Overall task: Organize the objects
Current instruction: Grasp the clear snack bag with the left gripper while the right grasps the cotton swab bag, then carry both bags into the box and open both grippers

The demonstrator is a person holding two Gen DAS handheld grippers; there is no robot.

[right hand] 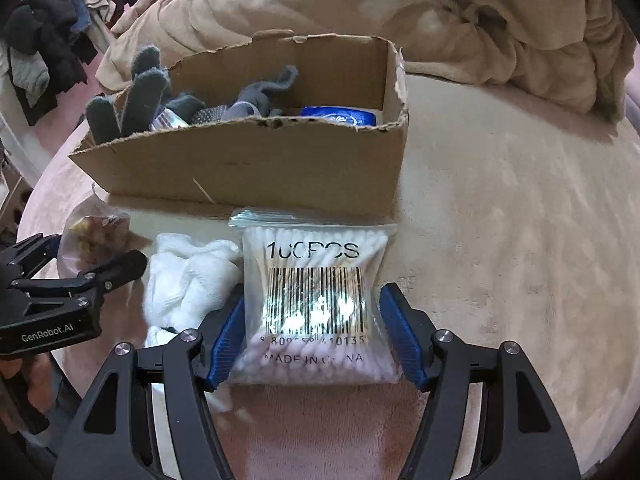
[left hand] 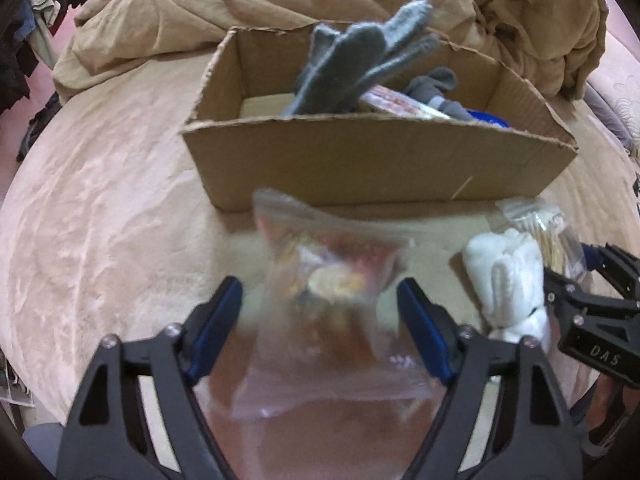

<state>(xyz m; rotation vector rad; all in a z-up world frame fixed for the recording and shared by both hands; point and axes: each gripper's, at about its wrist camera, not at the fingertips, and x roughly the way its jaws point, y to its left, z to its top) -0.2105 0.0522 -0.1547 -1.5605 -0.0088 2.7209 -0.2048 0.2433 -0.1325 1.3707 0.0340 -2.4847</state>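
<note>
A cardboard box (left hand: 360,160) stands on the beige bed, also in the right wrist view (right hand: 256,168). It holds grey gloves (left hand: 360,60), grey socks and a blue pack (right hand: 340,116). My left gripper (left hand: 320,296) is open around a blurred clear bag of small colourful items (left hand: 332,280); contact is unclear. My right gripper (right hand: 312,312) is open, its blue pads on either side of a clear bag of cotton swabs (right hand: 316,300). A white cloth (right hand: 188,276) lies between the two bags.
A rumpled tan blanket (left hand: 240,4) lies behind the box. Dark clothes (right hand: 52,32) hang at the far left. The pale plush bed surface (right hand: 520,220) extends to the right of the box.
</note>
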